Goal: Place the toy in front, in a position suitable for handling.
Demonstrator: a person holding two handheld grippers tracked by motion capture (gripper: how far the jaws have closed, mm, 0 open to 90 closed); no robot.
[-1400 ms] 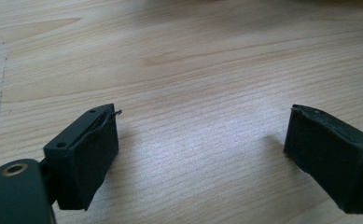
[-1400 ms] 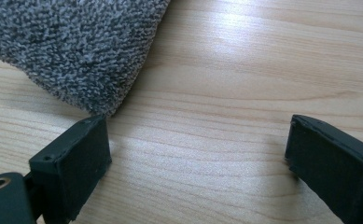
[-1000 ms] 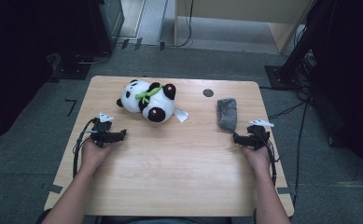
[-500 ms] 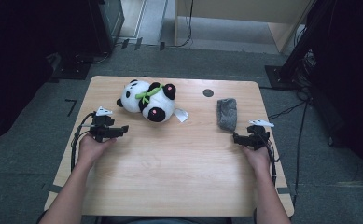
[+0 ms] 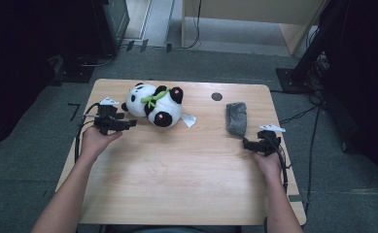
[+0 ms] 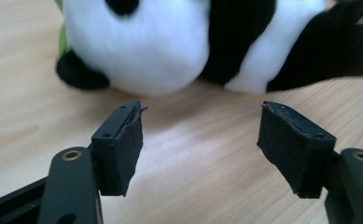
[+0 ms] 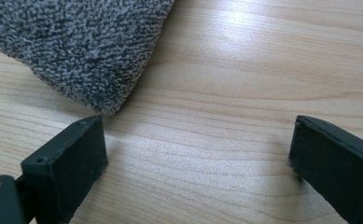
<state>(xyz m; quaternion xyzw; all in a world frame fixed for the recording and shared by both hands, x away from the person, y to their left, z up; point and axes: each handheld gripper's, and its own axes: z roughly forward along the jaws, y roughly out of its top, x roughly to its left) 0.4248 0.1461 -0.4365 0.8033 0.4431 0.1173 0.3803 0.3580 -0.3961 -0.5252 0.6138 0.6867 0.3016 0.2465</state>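
A black-and-white panda plush (image 5: 155, 102) with a green ribbon lies on its side at the back left of the wooden table (image 5: 177, 179). My left gripper (image 5: 130, 124) hovers just left of it, pointing at it. Its jaws have just been closing a little, but they stand open with nothing between them. In the left gripper view the panda (image 6: 170, 42) lies a short way beyond the open gripper (image 6: 200, 140). A folded grey cloth (image 5: 236, 118) lies at the back right. My right gripper (image 5: 247, 144) rests open beside its near end. In the right gripper view the cloth (image 7: 76, 42) is just past the left jaw of the gripper (image 7: 198, 158).
A white tag (image 5: 188, 119) lies on the table at the panda's right. A round dark hole (image 5: 216, 96) sits near the table's far edge. Dark equipment and cables stand on the grey floor around the table.
My left gripper has risen and moved away from the person toward the panda, and its jaws look a little narrower. The right gripper, the panda and the cloth have stayed put.
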